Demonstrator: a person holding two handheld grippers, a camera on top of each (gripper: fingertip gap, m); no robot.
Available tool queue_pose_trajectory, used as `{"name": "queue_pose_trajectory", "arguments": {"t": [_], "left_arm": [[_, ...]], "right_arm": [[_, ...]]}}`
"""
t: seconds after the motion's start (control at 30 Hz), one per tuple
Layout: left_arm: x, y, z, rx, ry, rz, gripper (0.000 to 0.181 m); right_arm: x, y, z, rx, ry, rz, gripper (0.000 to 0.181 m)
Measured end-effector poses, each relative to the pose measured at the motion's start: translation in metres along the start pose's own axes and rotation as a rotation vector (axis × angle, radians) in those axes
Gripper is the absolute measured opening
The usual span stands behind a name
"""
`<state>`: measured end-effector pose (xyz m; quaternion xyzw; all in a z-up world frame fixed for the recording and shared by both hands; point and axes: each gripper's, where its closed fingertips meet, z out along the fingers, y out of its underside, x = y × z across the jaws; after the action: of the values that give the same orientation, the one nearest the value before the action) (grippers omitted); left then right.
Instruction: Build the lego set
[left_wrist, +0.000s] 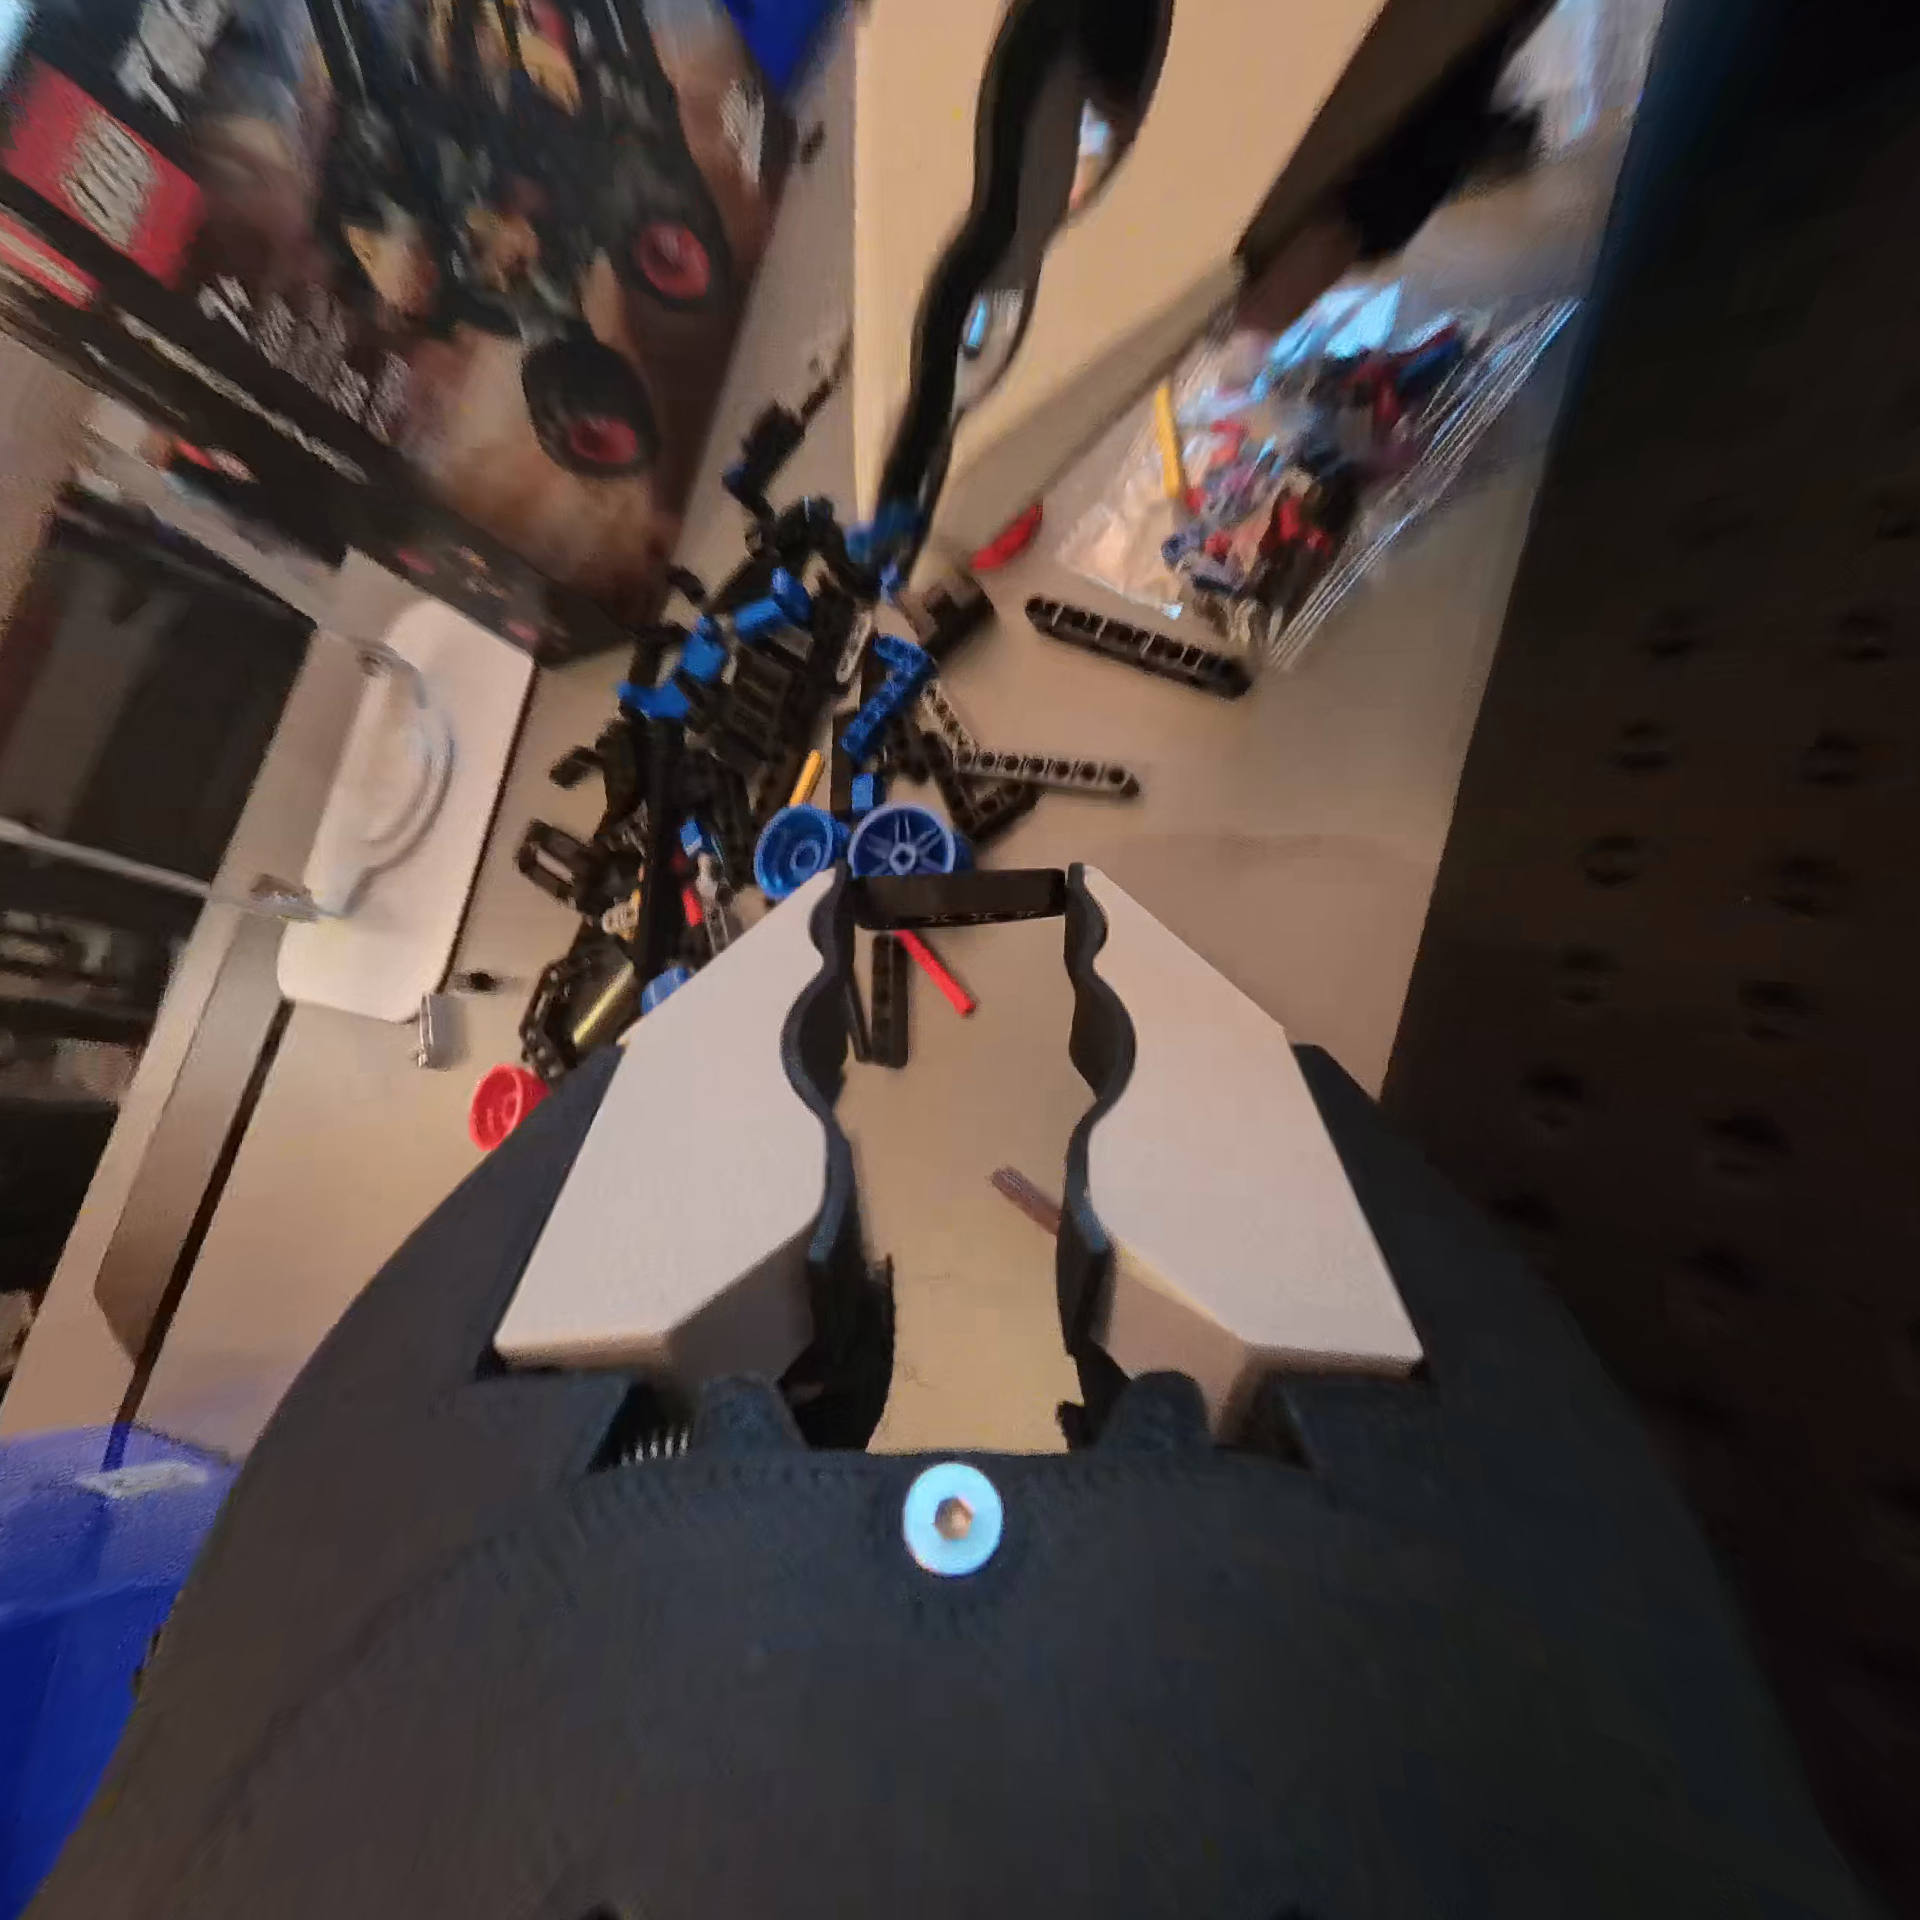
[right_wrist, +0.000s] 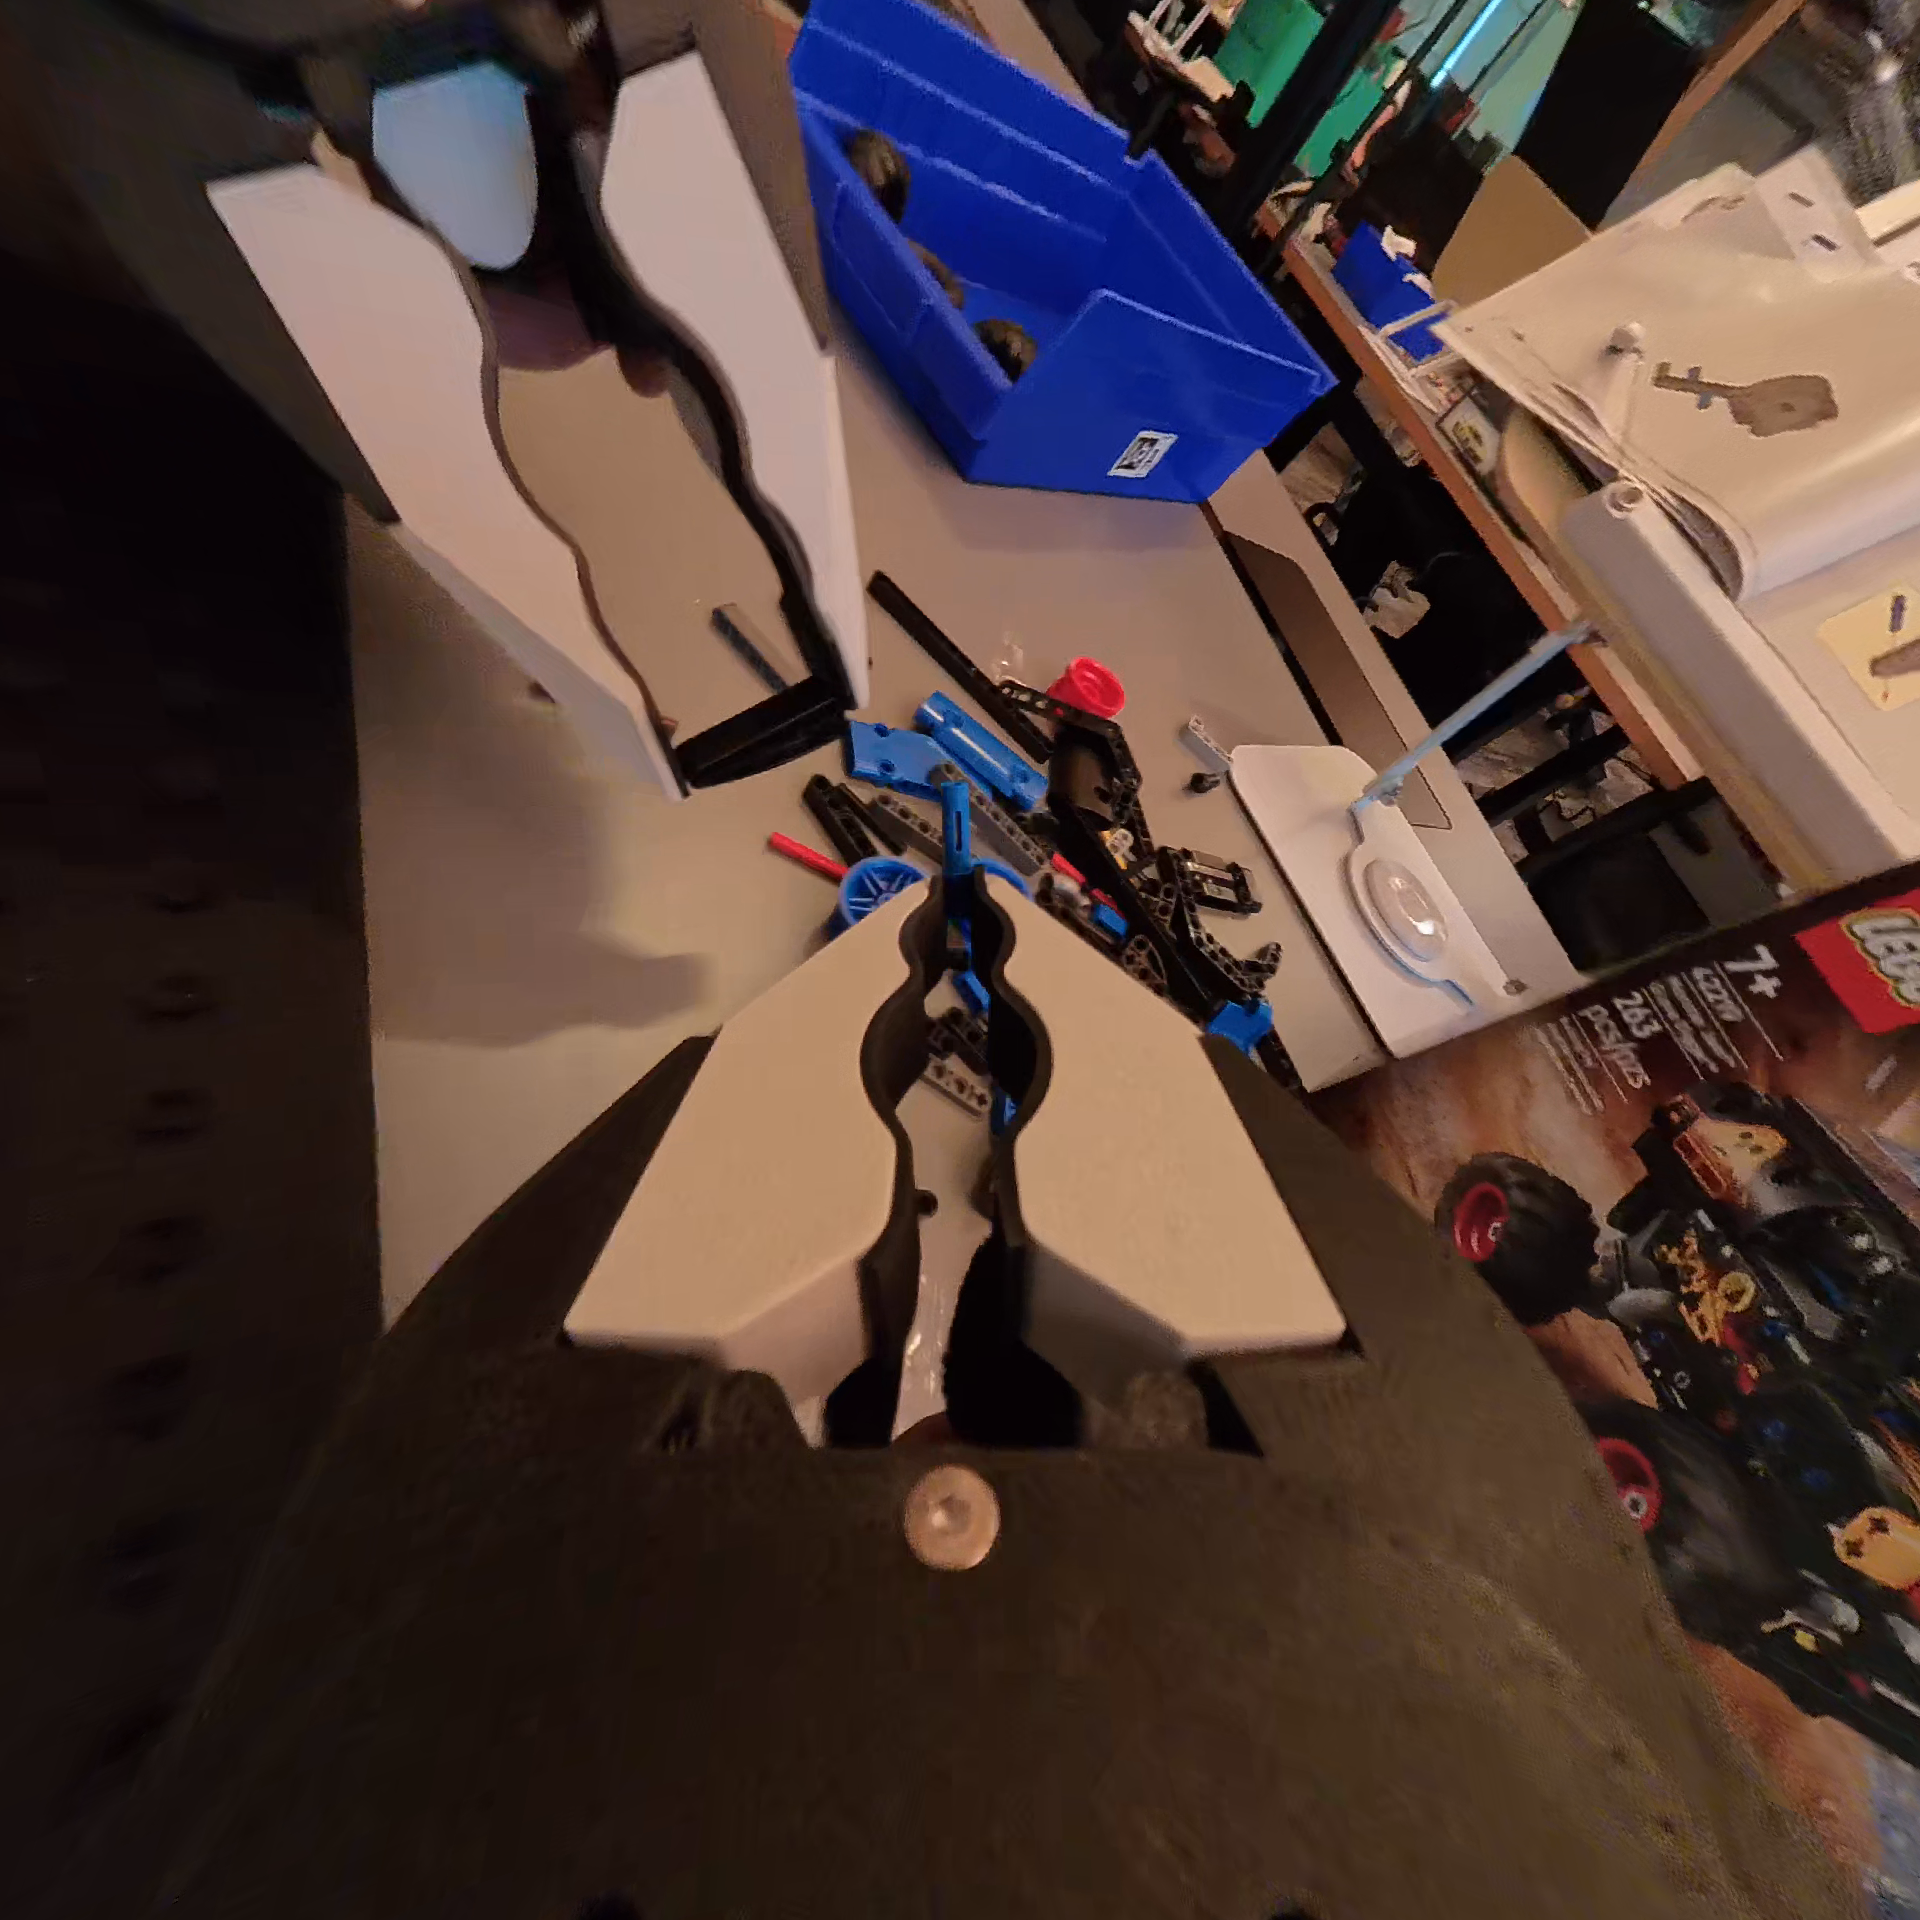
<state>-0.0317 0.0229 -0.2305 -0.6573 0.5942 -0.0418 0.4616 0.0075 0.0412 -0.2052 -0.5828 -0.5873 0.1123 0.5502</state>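
Observation:
My left gripper (left_wrist: 958, 896) is shut on a short black beam (left_wrist: 958, 898), held crosswise between its fingertips above the table. It also shows in the right wrist view (right_wrist: 764, 732) at upper left with the black beam (right_wrist: 758, 736). My right gripper (right_wrist: 961, 896) is shut on a thin blue pin piece (right_wrist: 956, 831) that sticks out past its tips. A pile of black and blue lego parts (left_wrist: 748, 717) lies on the table, with two blue wheel hubs (left_wrist: 852, 847) just beyond the left tips. The pile (right_wrist: 1122, 873) lies beyond the right tips.
The lego set box (right_wrist: 1714, 1247) lies at right and shows blurred in the left wrist view (left_wrist: 436, 270). A blue bin (right_wrist: 1049, 270) stands behind. A white tray (right_wrist: 1371, 894) lies right of the pile. A clear bag of parts (left_wrist: 1299, 488), a long black beam (left_wrist: 1138, 644) and a red hub (left_wrist: 504, 1107) lie on the table. My right fingertips sit around 6 centimeters from my left ones. From the left gripper's tips to the red hub (left_wrist: 504, 1107) is close to 20 centimeters. It is also in sight in the right wrist view (right_wrist: 1090, 686).

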Motion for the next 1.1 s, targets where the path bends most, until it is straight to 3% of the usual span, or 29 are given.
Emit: {"name": "queue_pose_trajectory", "arguments": {"t": [0.07, 0.23, 0.77, 1.1], "left_arm": [[-0.002, -0.010, -0.008, 0.086, -0.038, -0.005, 0.038], [-0.009, -0.013, -0.019, 0.149, -0.096, 0.011, 0.038], [-0.010, -0.008, -0.009, 0.011, -0.077, 0.128, 0.038], [-0.019, -0.024, -0.015, 0.098, -0.052, 0.063, 0.038]], "right_arm": [[-0.006, -0.004, 0.004, -0.008, 0.003, -0.039, 0.001], [-0.011, -0.005, 0.006, -0.023, 0.011, -0.087, 0.001], [-0.015, -0.003, 0.009, -0.042, 0.019, -0.121, 0.001], [-0.006, -0.001, 0.004, -0.027, 0.030, -0.067, 0.001]]}}
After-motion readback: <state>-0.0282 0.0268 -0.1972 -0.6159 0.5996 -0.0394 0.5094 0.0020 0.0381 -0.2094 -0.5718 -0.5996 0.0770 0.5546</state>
